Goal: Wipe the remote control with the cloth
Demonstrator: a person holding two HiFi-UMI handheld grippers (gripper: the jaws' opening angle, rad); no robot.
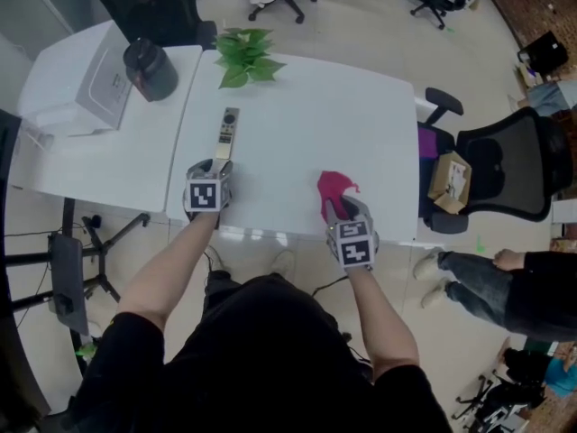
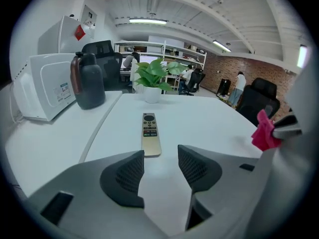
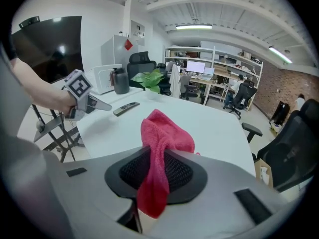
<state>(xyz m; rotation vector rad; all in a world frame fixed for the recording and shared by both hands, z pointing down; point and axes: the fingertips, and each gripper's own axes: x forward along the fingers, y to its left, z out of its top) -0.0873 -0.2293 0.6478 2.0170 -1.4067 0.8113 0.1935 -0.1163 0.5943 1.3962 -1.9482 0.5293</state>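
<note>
A slim gold remote control point(image 1: 227, 131) point(image 2: 150, 133) lies flat on the white table point(image 1: 297, 124), pointing away from me. My left gripper point(image 1: 219, 167) point(image 2: 160, 171) hovers just short of its near end, jaws open and empty. To the right, my right gripper point(image 1: 334, 208) point(image 3: 155, 171) is shut on a pink cloth point(image 1: 333, 190) point(image 3: 162, 143), which bunches up above the jaws and hangs below them. In the right gripper view the remote point(image 3: 125, 108) lies far left, beside the left gripper point(image 3: 107, 105).
A potted green plant point(image 1: 246, 54) and a dark jug point(image 1: 150, 69) stand at the table's far side, a white appliance point(image 1: 99, 84) on the adjoining table. An office chair with a cardboard box point(image 1: 449, 180) is right of the table; a seated person's legs point(image 1: 469, 273) are nearby.
</note>
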